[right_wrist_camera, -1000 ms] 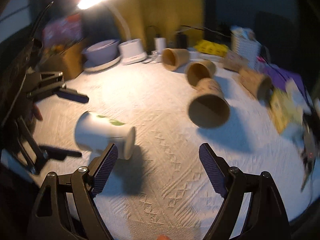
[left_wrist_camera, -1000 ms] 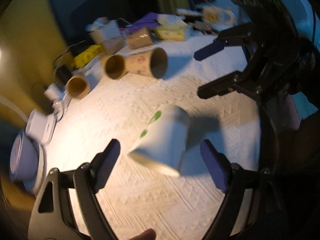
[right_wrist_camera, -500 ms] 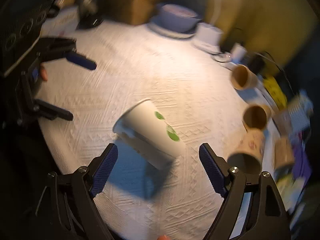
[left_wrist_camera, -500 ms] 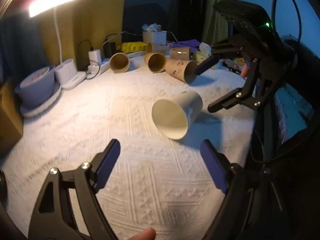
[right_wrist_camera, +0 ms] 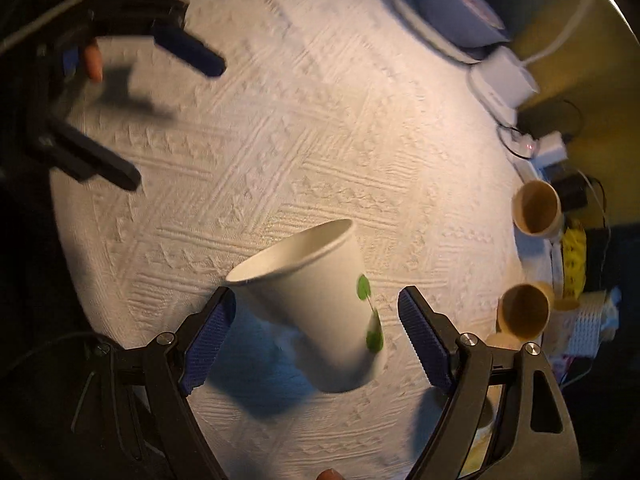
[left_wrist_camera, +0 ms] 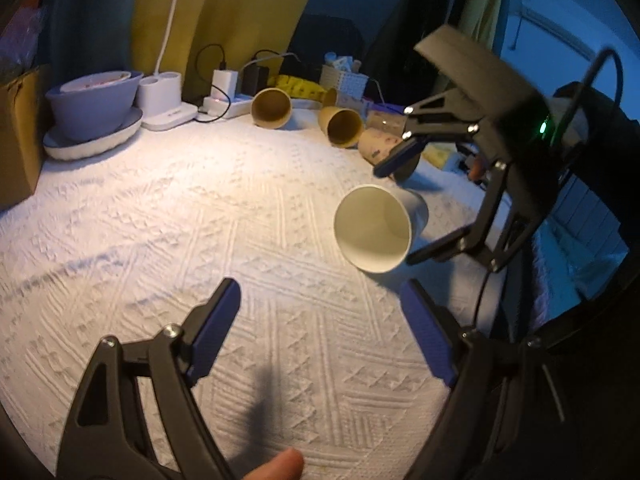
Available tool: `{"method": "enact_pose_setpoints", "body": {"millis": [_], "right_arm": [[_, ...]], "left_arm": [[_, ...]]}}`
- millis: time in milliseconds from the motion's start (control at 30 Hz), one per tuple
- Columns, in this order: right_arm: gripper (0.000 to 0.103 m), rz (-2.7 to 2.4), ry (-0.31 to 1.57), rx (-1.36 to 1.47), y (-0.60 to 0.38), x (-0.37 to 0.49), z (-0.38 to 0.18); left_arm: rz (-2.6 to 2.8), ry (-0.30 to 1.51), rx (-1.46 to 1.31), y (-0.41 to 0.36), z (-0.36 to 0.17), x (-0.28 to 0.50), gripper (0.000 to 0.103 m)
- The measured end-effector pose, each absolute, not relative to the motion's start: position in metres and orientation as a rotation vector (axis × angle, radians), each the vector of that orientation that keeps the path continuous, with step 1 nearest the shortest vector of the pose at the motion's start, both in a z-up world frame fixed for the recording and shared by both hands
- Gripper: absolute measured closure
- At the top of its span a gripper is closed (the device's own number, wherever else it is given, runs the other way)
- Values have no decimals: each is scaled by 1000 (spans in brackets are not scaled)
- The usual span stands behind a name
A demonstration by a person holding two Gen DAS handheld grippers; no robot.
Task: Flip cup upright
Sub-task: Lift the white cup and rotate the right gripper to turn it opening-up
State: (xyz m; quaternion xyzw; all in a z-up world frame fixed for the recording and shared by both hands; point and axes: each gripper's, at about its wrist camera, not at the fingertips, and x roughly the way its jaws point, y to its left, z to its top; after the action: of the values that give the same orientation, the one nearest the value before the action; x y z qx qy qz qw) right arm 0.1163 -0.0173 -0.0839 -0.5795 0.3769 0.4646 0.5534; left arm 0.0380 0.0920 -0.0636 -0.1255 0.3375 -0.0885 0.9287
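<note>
White paper cup (right_wrist_camera: 320,300) with green dots on its side lies tipped on the white textured tablecloth (left_wrist_camera: 160,220), mouth toward the left-hand tool; from the left wrist view the cup (left_wrist_camera: 374,228) shows its open rim and pale inside. Right gripper (right_wrist_camera: 316,332) released, blue-padded fingers spread wide, one on each side of the cup body; pads near the cup wall, but I cannot tell whether either one touches it. In the left wrist view the right gripper (left_wrist_camera: 416,208) reaches in from the right, one finger above the cup and one below. Left gripper (left_wrist_camera: 320,332) also released, fingers apart, nothing between them, hanging over bare cloth just short of the cup's mouth. In the right wrist view the left gripper (right_wrist_camera: 160,116) sits well apart at the far side of the table, blurred. Along the back edge: three brown paper cups on their sides, nearest ones (left_wrist_camera: 271,108) and (left_wrist_camera: 341,127) with mouths facing the room, a third printed one (left_wrist_camera: 376,148) partly behind the right gripper's finger. A grey bowl (left_wrist_camera: 92,100) sits on a white plate (left_wrist_camera: 96,144) at the left, next to a white lamp base (left_wrist_camera: 164,100) and a power strip (left_wrist_camera: 228,106) with chargers plugged in.
</note>
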Motion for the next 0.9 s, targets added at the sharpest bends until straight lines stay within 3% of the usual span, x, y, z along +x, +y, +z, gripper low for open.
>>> {"method": "enact_pose_setpoints", "body": {"millis": [267,367,900], "right_arm": [[19,1134,884,-1578,0,102,-102],[31,1126,883,-1622,4,98,-109],[33,1092,816,-1554,-5,98,-93]], "left_arm": [[-191,714,-289,95,-68,39,20],[-190,727,-292,95,-70,41,20],[-148,762,-288,102,-72,52,20]]}}
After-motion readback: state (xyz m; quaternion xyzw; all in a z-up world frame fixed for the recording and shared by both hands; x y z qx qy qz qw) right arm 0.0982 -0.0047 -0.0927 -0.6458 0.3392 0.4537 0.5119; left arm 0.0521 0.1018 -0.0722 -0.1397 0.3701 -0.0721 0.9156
